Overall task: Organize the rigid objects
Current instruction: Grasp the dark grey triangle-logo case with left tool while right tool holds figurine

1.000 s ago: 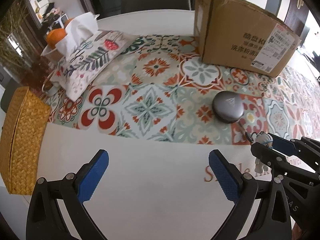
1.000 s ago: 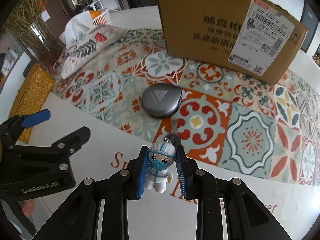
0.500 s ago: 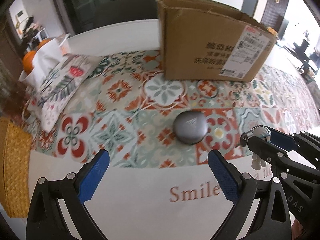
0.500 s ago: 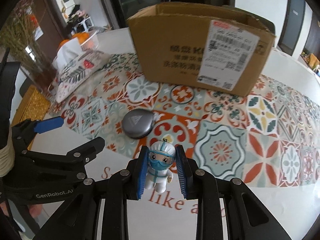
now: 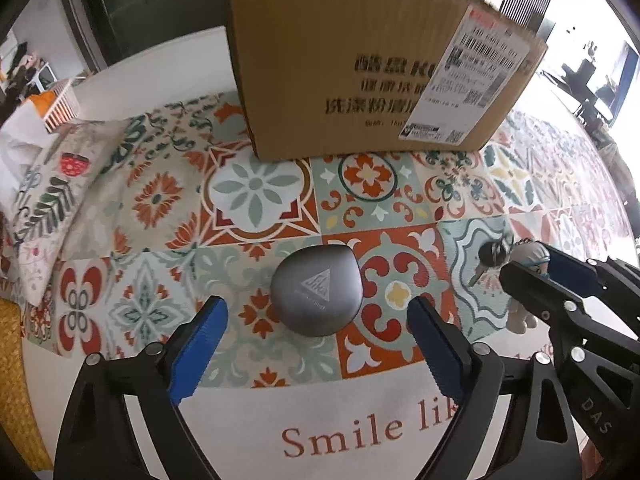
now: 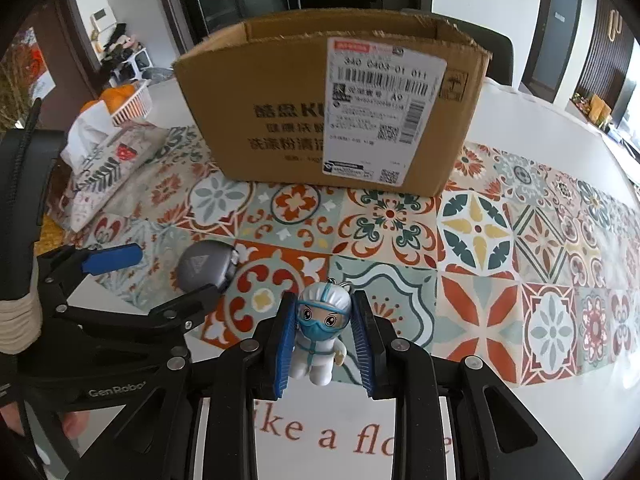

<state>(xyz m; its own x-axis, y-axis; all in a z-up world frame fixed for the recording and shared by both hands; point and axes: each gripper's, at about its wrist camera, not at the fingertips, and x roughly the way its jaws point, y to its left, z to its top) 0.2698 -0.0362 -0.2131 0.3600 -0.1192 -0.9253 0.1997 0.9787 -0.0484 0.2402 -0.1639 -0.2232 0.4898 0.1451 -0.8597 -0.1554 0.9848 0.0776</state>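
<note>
My right gripper (image 6: 323,330) is shut on a small white figurine with blue goggles and mask (image 6: 321,336), held above the patterned mat. It also shows in the left wrist view (image 5: 524,280) at the right. My left gripper (image 5: 316,320) is open, its blue pads on either side of a grey rounded case (image 5: 316,294) lying on the mat, not touching it. The case also shows in the right wrist view (image 6: 202,266), with the left gripper (image 6: 160,276) around it. An open cardboard box (image 6: 332,108) stands behind on the mat.
A floral tissue pouch (image 5: 52,196) lies at the left with a basket of oranges (image 6: 124,100) behind it. A woven yellow box (image 5: 12,380) sits at the left table edge. The patterned mat (image 6: 480,240) covers the white round table.
Both grippers have moved forward toward the box. The grey case now lies between my left gripper's open pads. The figurine stays held in the right gripper.
</note>
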